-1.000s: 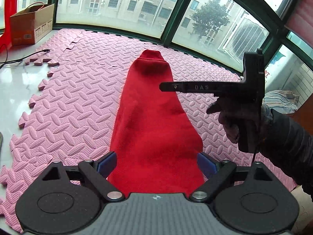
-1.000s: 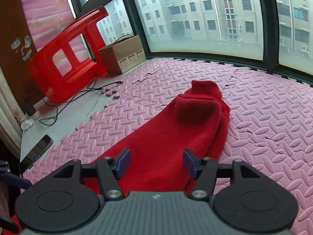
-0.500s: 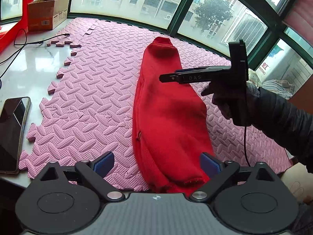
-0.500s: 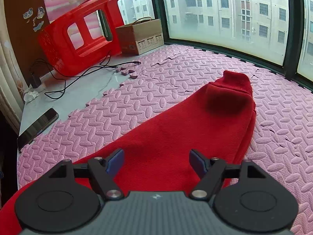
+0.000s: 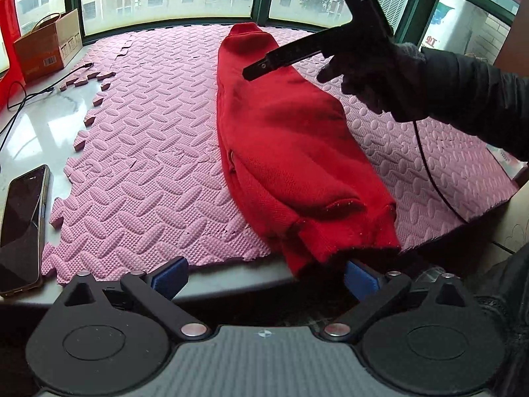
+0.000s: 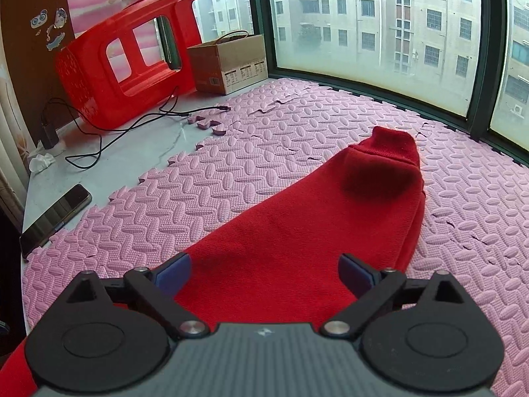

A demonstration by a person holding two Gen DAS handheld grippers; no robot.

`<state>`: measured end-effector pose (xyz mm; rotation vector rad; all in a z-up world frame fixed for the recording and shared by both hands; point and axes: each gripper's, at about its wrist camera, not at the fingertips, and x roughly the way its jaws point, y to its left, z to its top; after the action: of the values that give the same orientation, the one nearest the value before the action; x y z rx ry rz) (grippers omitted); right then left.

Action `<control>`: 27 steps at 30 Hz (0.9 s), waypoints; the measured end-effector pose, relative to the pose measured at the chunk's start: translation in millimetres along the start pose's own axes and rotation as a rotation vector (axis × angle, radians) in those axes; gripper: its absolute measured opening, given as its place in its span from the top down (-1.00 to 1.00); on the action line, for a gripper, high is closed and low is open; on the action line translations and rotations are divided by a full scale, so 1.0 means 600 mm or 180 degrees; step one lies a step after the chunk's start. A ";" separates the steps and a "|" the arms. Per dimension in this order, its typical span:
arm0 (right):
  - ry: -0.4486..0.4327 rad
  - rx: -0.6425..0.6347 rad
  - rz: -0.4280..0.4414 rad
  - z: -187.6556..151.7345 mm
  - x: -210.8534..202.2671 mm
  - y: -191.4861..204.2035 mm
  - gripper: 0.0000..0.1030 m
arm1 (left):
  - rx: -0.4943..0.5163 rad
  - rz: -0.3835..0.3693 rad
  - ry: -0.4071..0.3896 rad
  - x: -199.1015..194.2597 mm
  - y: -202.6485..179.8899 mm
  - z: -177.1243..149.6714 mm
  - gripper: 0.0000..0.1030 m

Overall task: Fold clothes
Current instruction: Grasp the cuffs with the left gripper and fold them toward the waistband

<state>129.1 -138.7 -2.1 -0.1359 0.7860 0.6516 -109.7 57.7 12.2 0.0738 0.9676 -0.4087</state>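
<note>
We hold both grippers clear, left gripper [image 5: 264, 276] and right gripper [image 6: 264, 273] jaws opening, nothing pinched; the red sweater [image 5: 284, 139] lies lengthwise on the pink mat [image 5: 148, 172], its hem overhanging the near edge, so it could slide off.

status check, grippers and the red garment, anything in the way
Left gripper and right gripper opening, nothing pinched. Red garment folded long on the pink mat, near end hanging past its edge. Phone off to the side, path clear.
</note>
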 end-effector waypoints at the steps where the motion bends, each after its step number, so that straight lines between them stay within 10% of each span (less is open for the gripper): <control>1: -0.0012 0.0032 -0.0016 -0.002 -0.005 -0.003 -0.94 | 0.0032 0.0001 -0.0030 0.001 -0.003 -0.001 -0.96; 27: 0.0005 0.0173 -0.0352 -0.041 -0.026 -0.005 -1.00 | 0.0171 0.0835 -0.0625 0.027 0.013 -0.002 -0.92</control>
<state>107.8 -157.3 -9.2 -0.1295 0.7914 0.5252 -99.6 60.1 -2.4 0.2033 0.7415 -0.1957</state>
